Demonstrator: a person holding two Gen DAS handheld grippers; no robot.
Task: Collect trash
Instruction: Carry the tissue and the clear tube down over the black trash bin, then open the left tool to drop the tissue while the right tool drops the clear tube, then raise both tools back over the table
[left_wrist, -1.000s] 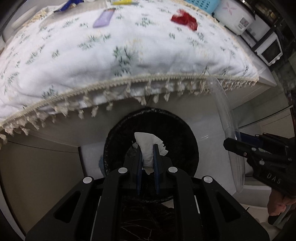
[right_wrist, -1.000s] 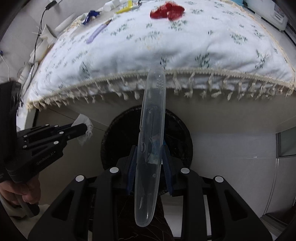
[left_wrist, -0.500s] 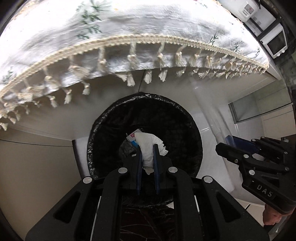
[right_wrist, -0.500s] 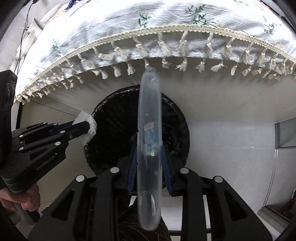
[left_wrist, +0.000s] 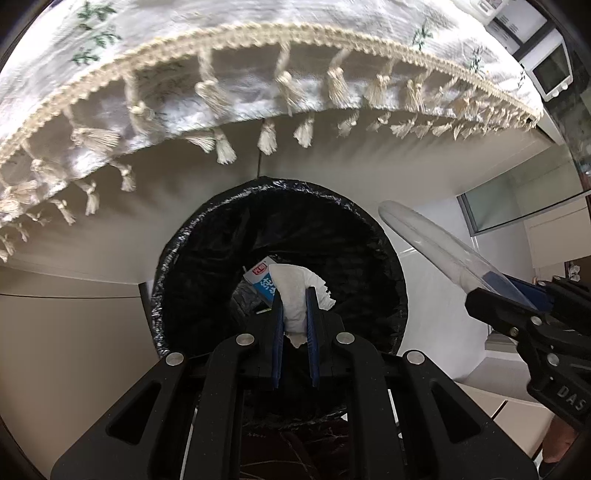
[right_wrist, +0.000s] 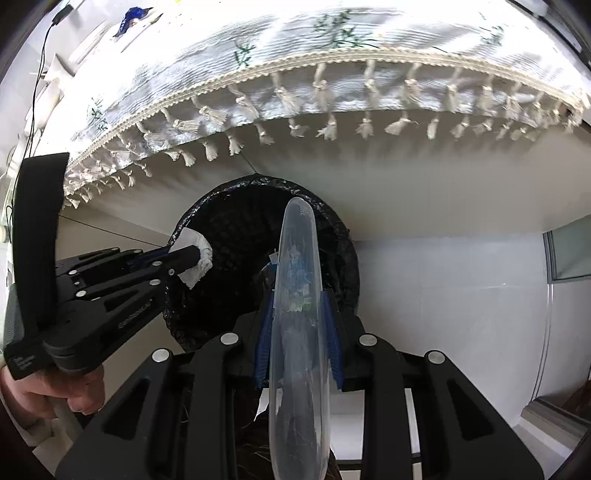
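1. Trash is in both claws: a crumpled white tissue (left_wrist: 295, 295) sits pinched between the blue pads of the left gripper (left_wrist: 294, 314), dead centre of the left wrist view, with its ragged top sticking out past the fingertips.
2. Right behind it gapes the black-lined waste bin (left_wrist: 207, 236), its round mouth filling the middle of the frame; the tissue hangs over that opening.
3. Down inside the bin, just left of the tissue, lies a blue-and-white carton (left_wrist: 258, 277) with a red label.
4. Over in the right wrist view, the right gripper (right_wrist: 297, 321) is clamped on a clear plastic container (right_wrist: 297, 369), seen edge-on as a tall narrow sliver running from the lower centre up to the bin's far rim.
5. Its blue pads press on both sides of the plastic, and the bin (right_wrist: 236, 229) shows behind it, a little left of centre.
6. Same view, left side: the left gripper (right_wrist: 192, 258) reaches in from the lower left, its white tissue (right_wrist: 197, 258) poised at the bin's left rim, and a hand (right_wrist: 48, 391) grips the handle at the lower left edge.
7. Back in the left wrist view, the right gripper (left_wrist: 491, 295) enters from the right edge, the clear container (left_wrist: 424, 240) slanting up and left beside the bin's right rim.
8. Across the top of both frames hangs a white floral tablecloth (left_wrist: 221, 48) with cream tassels (left_wrist: 225, 151) dangling above the bin.
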